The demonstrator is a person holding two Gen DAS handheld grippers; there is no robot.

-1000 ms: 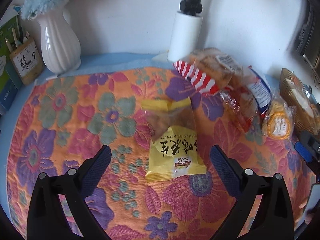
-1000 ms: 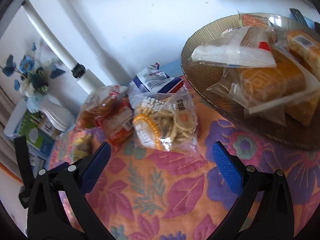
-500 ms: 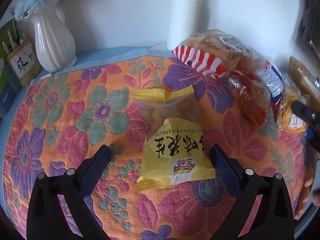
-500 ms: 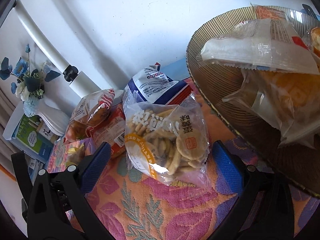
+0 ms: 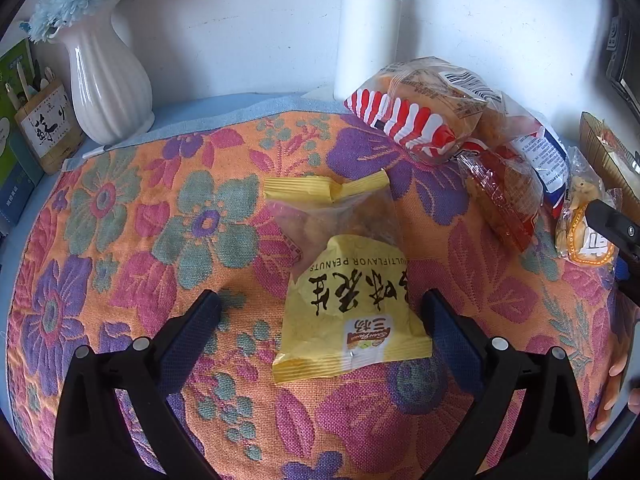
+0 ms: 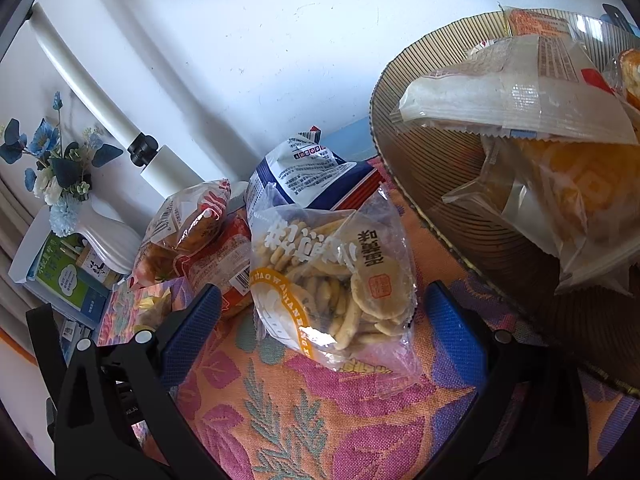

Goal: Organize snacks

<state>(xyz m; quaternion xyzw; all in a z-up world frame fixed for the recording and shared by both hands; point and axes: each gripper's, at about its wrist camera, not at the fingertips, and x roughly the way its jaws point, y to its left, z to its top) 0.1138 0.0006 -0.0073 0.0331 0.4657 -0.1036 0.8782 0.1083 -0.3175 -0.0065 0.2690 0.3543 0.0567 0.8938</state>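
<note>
Left gripper (image 5: 320, 312): jaws spread wide, nothing held. A yellow peanut bag (image 5: 348, 276) lies flat on the flowered cloth (image 5: 120, 240), its lower half between the two fingers, touching neither that can be told; its clear top end points away from the gripper.

Ahead and to the right of the left gripper: a red-striped bun pack (image 5: 416, 112), with a red-wrapped pastry (image 5: 500, 200) just beside it and a blue-and-white bag (image 5: 548, 160) behind that. Far right: a clear cracker bag (image 5: 580, 216), partly hidden by the black tip of the other gripper.

Ahead and to the left of the left gripper: a white vase (image 5: 108, 76) with pale blue flowers, and a small wooden holder (image 5: 48, 128) beside it. Straight ahead against the wall: a white post (image 5: 368, 40).

Right gripper (image 6: 322, 312): jaws spread wide, nothing held. The cracker bag (image 6: 332, 280) lies on the cloth between its fingers, its near end level with the blue pads (image 6: 452, 336); contact cannot be told.

Beyond the cracker bag: the blue-and-white bag (image 6: 312, 176); left of it the bun pack (image 6: 188, 224) and the red pastry (image 6: 224, 264).

Ahead and to the right of the right gripper: a ribbed round tray (image 6: 440, 184) holding several wrapped pastries (image 6: 520, 96).
</note>
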